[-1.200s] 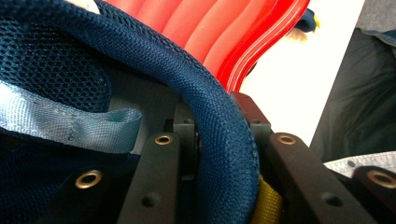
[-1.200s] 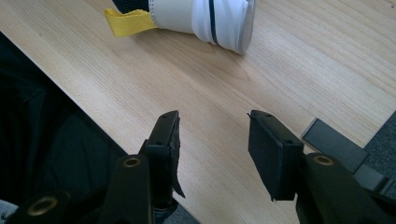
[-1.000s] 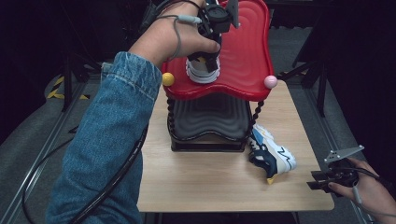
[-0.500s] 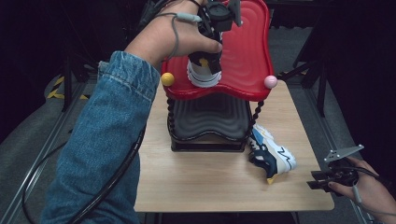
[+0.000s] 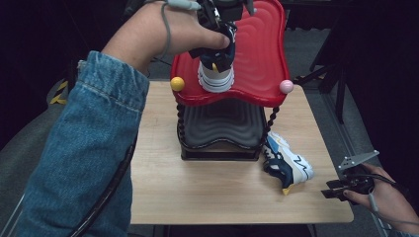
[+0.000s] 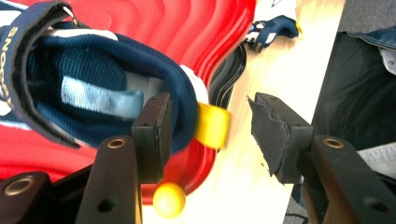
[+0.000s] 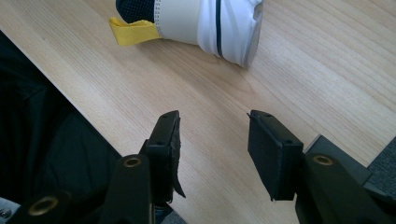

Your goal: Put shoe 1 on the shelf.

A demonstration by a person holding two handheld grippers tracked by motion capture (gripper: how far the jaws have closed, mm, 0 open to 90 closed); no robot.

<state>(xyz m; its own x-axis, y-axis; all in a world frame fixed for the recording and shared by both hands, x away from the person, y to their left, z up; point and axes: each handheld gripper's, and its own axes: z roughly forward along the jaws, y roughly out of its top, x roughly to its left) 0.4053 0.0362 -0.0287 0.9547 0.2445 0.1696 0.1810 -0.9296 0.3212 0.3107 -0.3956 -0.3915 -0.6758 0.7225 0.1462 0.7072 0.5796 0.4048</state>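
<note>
A navy and white shoe (image 5: 216,74) stands on the red wavy top shelf (image 5: 257,59) of a small rack. My left gripper (image 5: 217,47) reaches down onto it from above. In the left gripper view the shoe's (image 6: 93,93) heel collar and yellow pull tab (image 6: 212,127) lie between the jaws of my left gripper (image 6: 210,135), which stand wide apart. One jaw touches the heel. A second matching shoe (image 5: 286,160) lies on its side on the wooden table, right of the rack. My right gripper (image 5: 333,190) hovers open at the table's front right edge, short of that shoe (image 7: 205,23), with nothing between its jaws (image 7: 212,140).
The rack has a black wavy lower shelf (image 5: 220,128) and beaded black posts. A yellow ball (image 5: 177,83) and a pink ball (image 5: 286,86) cap the red shelf's front corners. Bare wooden table (image 5: 197,192) stretches in front of the rack. Dark floor surrounds the table.
The left hand has shifted slightly over the shoe, which stays on the red shelf. The right hand and the shoe on the table have not moved.
</note>
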